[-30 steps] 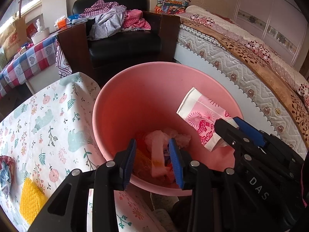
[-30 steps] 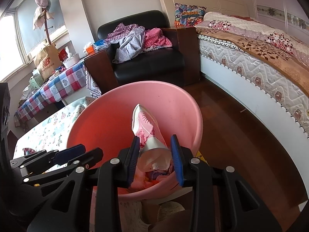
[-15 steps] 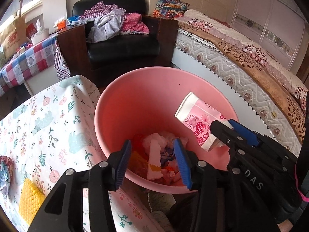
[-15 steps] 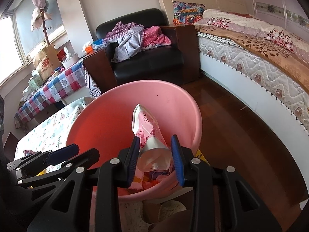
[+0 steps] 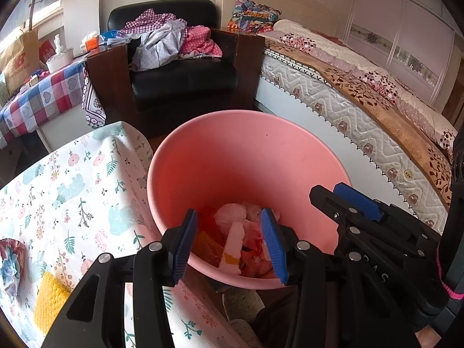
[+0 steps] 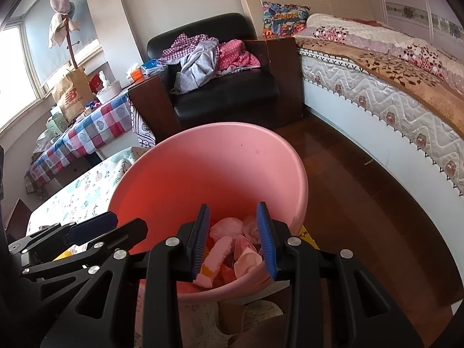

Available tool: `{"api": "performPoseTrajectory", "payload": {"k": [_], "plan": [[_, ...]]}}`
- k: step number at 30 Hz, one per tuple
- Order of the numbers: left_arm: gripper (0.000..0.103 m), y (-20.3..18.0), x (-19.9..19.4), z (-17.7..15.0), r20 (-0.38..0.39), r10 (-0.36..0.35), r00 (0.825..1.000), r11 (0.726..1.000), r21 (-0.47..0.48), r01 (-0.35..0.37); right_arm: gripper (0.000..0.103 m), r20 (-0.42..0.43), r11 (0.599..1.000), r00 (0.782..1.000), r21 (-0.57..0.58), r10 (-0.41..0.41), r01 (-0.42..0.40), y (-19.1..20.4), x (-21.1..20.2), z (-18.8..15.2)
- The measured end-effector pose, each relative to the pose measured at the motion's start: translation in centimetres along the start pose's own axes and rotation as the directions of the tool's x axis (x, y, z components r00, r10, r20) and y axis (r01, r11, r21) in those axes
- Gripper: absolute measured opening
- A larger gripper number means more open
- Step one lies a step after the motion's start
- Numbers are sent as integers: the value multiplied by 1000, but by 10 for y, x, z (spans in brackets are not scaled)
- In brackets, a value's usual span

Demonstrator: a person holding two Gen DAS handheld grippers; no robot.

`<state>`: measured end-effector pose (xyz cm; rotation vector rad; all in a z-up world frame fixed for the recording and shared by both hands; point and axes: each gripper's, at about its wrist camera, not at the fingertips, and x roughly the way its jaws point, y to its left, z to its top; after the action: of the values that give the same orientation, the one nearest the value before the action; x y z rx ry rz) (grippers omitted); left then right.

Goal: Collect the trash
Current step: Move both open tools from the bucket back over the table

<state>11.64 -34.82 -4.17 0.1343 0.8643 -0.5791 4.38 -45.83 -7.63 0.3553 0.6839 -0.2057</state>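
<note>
Left wrist view: left tool (image 5: pixel 229 217) poised over the near rim of the pink bin (image 5: pixel 232 145), jaws apart, nothing between them. Right tool (image 6: pixel 233 211) just beside it to the right, likewise over the bin, jaws apart and empty. Collected trash (image 5: pixel 235 240) straight below both tools, at the bottom of the bin: crumpled pink and white pieces, a scrap of red.

Probably the release step, and by the look of it finished. To round it off well:

- Keep both sets of jaws apart while lifting clear; no closing near the rim, no nudging the bin off its spot.
- Lift straight up before swinging aside, so as not to catch the bin wall ahead of the fingers.
- Send the left tool to its own left, over the floral counter (image 5: pixel 58 188), toward the crumpled wrapper (image 5: pixel 8 266) at the far left edge.
- Pass over the yellow knitted piece (image 5: pixel 52 298) lying between tool and wrapper; hard to tell whether trash or not.
- Come down on the wrapper from above, pinch its bulk, avoid snagging the cloth beneath.
</note>
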Motion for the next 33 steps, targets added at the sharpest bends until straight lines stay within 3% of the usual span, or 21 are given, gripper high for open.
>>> {"api": "performPoseTrajectory", "payload": {"k": [18, 27, 33], "plan": [[45, 32, -40, -9, 56, 17, 998, 999, -48, -15, 34, 82, 998, 996, -50, 31, -27, 30, -40, -2], [45, 69, -73, -28, 106, 28, 994, 997, -77, -20, 34, 75, 995, 993, -53, 86, -83, 49, -53, -7], [45, 109, -108, -52, 148, 78, 986, 993, -95, -64, 34, 28, 985, 989, -101, 144, -141, 80, -53, -14]]}}
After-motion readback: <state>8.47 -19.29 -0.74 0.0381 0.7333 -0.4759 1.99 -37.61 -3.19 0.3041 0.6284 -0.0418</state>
